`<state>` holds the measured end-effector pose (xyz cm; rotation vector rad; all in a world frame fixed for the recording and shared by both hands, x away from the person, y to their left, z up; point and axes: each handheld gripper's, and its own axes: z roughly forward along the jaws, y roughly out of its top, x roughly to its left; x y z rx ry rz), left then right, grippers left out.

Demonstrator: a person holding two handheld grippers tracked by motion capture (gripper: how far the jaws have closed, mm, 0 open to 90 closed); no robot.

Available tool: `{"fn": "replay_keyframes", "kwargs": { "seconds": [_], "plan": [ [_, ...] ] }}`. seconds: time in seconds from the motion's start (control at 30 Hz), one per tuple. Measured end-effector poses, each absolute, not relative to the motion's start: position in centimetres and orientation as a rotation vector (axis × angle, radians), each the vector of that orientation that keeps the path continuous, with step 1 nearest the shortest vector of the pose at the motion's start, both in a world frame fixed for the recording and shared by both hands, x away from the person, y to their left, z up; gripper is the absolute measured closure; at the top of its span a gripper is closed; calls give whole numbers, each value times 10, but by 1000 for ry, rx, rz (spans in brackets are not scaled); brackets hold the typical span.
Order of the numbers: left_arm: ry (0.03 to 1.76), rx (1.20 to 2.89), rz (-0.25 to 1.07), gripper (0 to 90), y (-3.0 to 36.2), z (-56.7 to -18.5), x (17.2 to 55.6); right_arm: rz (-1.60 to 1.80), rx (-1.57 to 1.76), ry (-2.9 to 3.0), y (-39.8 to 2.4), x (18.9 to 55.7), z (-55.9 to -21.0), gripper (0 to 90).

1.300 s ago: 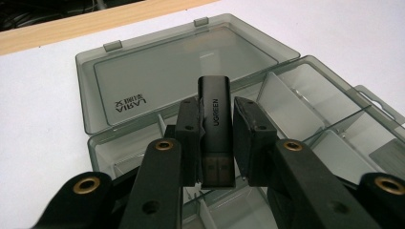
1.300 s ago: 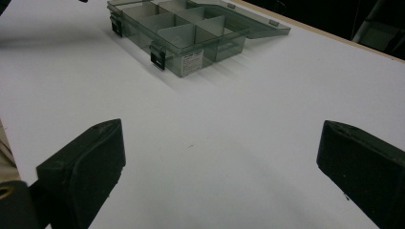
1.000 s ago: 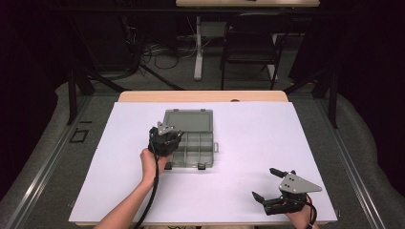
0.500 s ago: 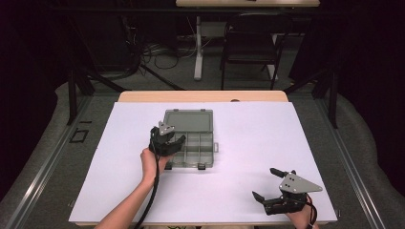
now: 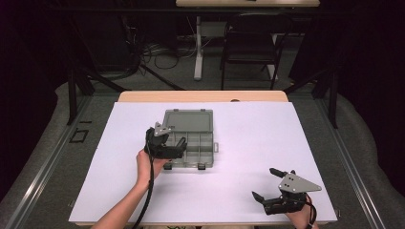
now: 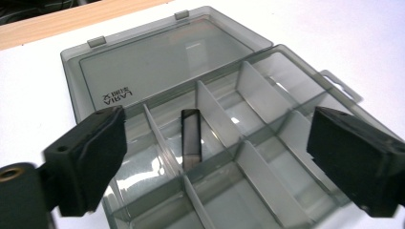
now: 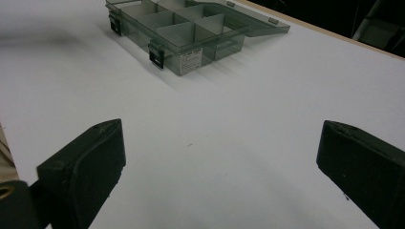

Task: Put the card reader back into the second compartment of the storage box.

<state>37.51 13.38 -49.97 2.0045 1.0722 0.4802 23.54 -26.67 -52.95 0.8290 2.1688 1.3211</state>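
A smoky clear compartment box (image 5: 187, 119) lies on the white table with its lid folded back flat. In the left gripper view a small dark rectangular piece (image 6: 191, 138) rests inside one middle compartment of the box (image 6: 157, 62). My left gripper (image 5: 179, 147) hovers over the box's left part. Its jaws have just been opening and stand wide, with nothing pressed between them (image 6: 217, 138). My right gripper (image 5: 262, 182) rests near the table's front right corner, open over bare table (image 7: 222, 143). The box (image 7: 191, 59) lies far ahead of it.
The white sheet (image 5: 248, 138) covers the table, with a wooden edge (image 5: 200, 96) showing at the back. A chair (image 5: 250, 47) and cables stand on the floor beyond. The box's latches (image 7: 156, 56) face the front edge.
The left gripper's jaws have spread apart over the box, leaving the dark piece in its compartment, and the hand lifted a little. The right gripper has kept still.
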Motion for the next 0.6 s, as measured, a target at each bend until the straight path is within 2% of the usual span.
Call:
{"fn": "replay_keyframes", "kwargs": {
  "seconds": [0.17, 0.6],
  "plan": [
    [1046, 2027, 465, 4, 139, -491, 364, 1326, 829, 2165, -268, 235, -529, 22],
    [1001, 2023, 457, 4, 153, -479, 341, 1321, 835, 2171, -267, 235, -530, 22]
  ]
}}
